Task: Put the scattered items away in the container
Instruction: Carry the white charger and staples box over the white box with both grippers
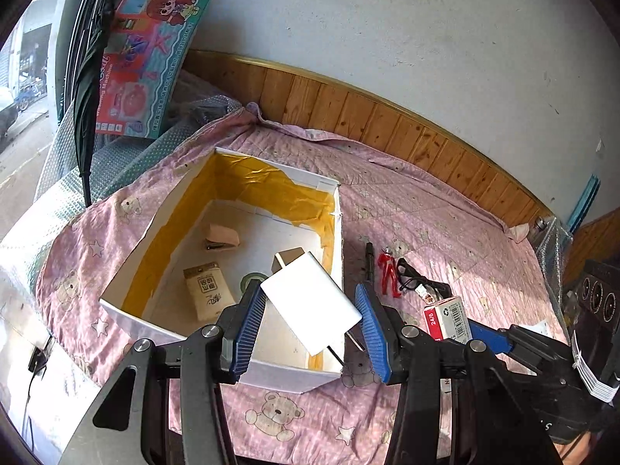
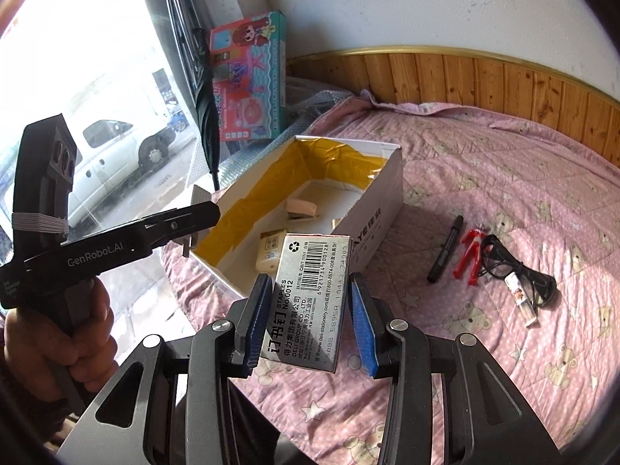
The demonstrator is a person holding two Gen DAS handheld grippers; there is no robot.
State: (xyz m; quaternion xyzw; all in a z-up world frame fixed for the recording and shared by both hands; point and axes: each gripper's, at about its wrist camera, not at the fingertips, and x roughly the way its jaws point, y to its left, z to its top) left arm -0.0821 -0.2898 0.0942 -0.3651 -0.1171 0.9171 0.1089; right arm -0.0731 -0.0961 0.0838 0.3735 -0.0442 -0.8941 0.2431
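Note:
A white cardboard box [image 1: 128, 310] lined with yellow tape stands on the pink bedspread. It holds a pink stapler [image 1: 221, 237], a tissue packet [image 1: 209, 290] and a green tape roll [image 1: 248, 281]. My left gripper [image 1: 310, 285] hovers over the box's near right corner, shut on a white charger plug [image 1: 310, 306] with its prongs pointing toward me. My right gripper [image 2: 310, 279] is shut on a staples box [image 2: 310, 298], in the air just in front of the cardboard box [image 2: 383, 193]. A black marker [image 2: 445, 252], a red figure [image 2: 471, 257], black glasses [image 2: 515, 267] and a small tube [image 2: 521, 298] lie to the right.
A colourful toy carton [image 1: 151, 62] and a folded dark umbrella [image 1: 87, 89] lean at the back left by the window. A wooden panel [image 1: 387, 120] runs along the wall behind the bed. A hand [image 2: 89, 333] holds the left gripper's handle.

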